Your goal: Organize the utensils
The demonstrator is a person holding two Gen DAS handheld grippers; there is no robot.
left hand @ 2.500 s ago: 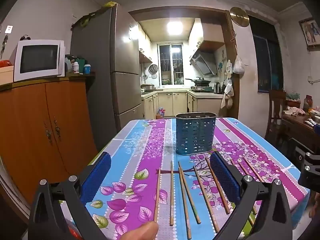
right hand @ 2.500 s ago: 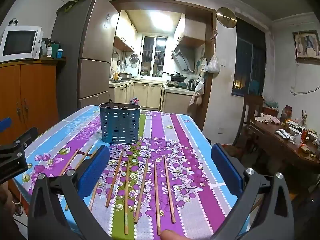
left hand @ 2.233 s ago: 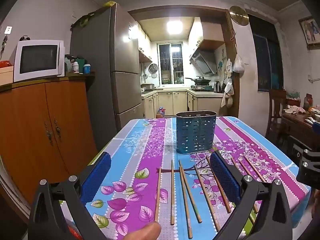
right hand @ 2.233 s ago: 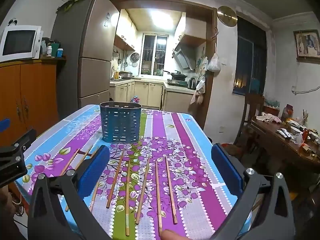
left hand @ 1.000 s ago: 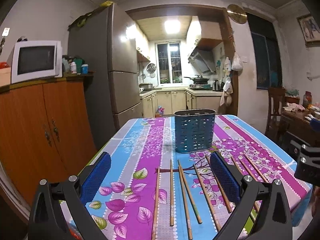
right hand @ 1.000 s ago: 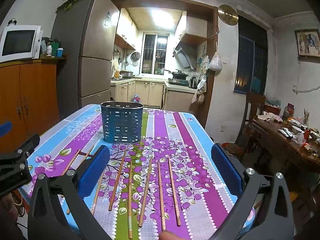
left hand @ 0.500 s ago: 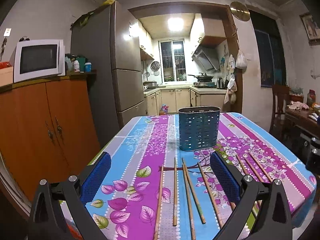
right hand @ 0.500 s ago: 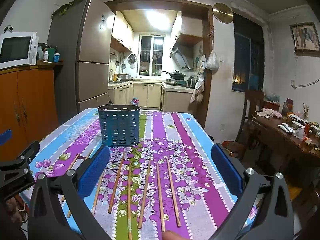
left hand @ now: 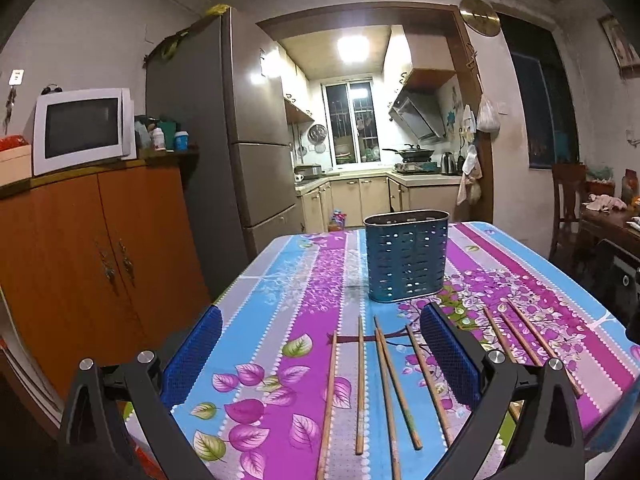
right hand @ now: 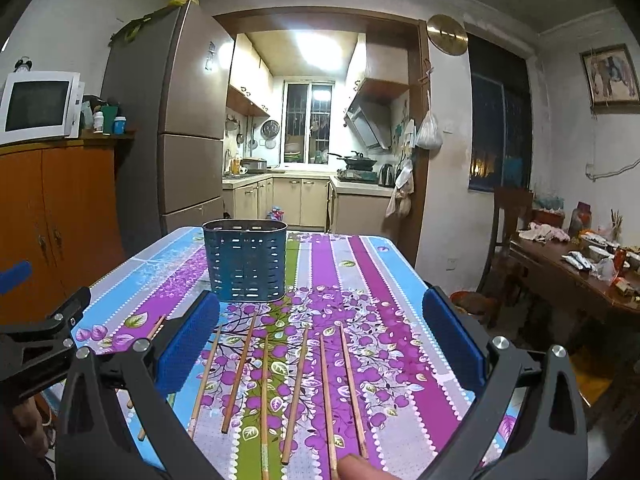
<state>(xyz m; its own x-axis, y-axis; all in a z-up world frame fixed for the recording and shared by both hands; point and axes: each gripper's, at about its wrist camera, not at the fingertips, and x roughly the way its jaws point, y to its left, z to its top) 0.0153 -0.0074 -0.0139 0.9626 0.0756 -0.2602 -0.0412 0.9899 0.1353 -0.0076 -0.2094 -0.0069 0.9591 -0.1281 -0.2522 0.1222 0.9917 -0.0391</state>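
Note:
Several wooden chopsticks (left hand: 361,384) lie side by side on the flowered tablecloth, near its front edge; they also show in the right wrist view (right hand: 295,394). A blue perforated utensil holder (left hand: 406,255) stands upright behind them, empty as far as I can see; it is also in the right wrist view (right hand: 245,260). My left gripper (left hand: 320,356) is open and empty, held above the left chopsticks. My right gripper (right hand: 320,344) is open and empty above the right chopsticks. The left gripper shows at the left edge of the right wrist view (right hand: 36,344).
The table (left hand: 288,292) has its left edge beside an orange cabinet (left hand: 100,264) with a microwave (left hand: 80,130). A fridge (left hand: 224,152) stands behind. A chair (right hand: 510,220) and a cluttered wooden side table (right hand: 568,268) are at the right.
Both grippers have shifted slightly and risen a little; the chopsticks and holder have not moved. Both stay open and empty.

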